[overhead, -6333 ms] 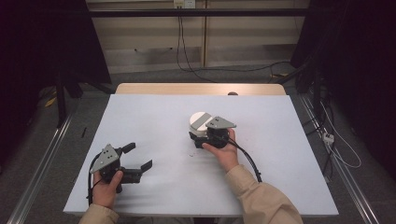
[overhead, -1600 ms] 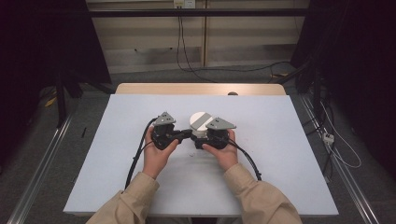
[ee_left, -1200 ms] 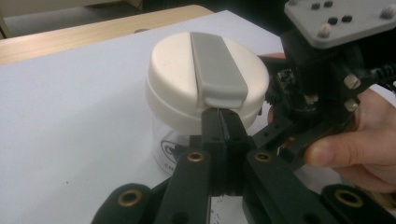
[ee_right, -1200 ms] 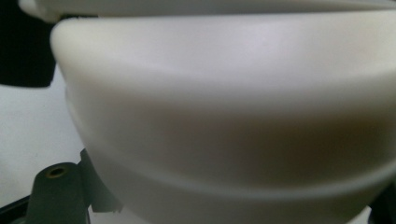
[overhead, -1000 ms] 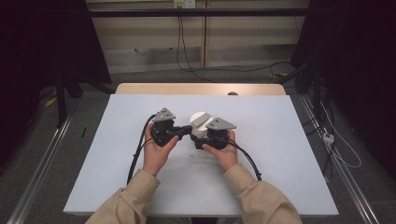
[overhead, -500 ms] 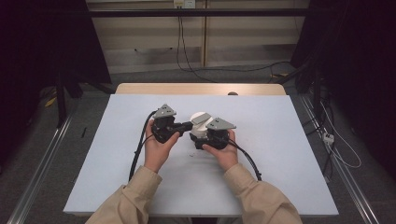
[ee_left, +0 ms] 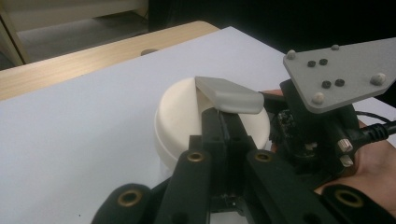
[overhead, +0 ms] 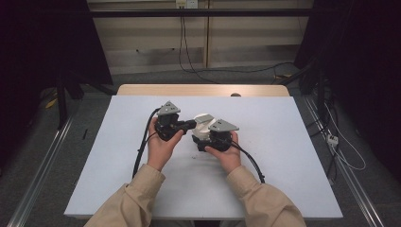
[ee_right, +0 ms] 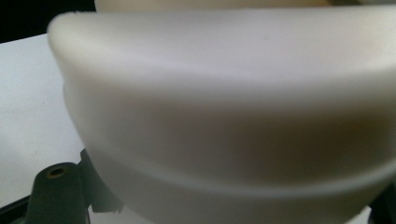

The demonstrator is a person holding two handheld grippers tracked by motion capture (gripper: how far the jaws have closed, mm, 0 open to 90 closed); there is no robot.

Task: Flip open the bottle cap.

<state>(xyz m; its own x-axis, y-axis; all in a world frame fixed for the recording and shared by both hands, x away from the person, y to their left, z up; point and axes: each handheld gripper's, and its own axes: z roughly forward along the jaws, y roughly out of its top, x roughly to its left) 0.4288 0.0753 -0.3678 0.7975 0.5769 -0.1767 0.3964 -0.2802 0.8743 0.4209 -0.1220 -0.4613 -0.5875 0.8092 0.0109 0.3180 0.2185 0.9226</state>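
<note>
Jaws of our left gripper [ee_left: 223, 122] pinch the grey flip tab [ee_left: 229, 94]; right gripper [overhead: 204, 142] clamps the stiff, smooth, light-looking white container [ee_left: 187, 121] at its base.

Dim room, tabletop [overhead: 283, 142] evenly lit (surroundings nearly black); right gripper view's white container [ee_right: 224, 116] blurred, out of focus.

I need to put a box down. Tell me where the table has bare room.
Bare white table: the whole right side beyond the right tool, the left side beyond the left tool and its cable, and the far strip before the wooden edge. Crowded: the middle, where both tools meet at the cream round container.
</note>
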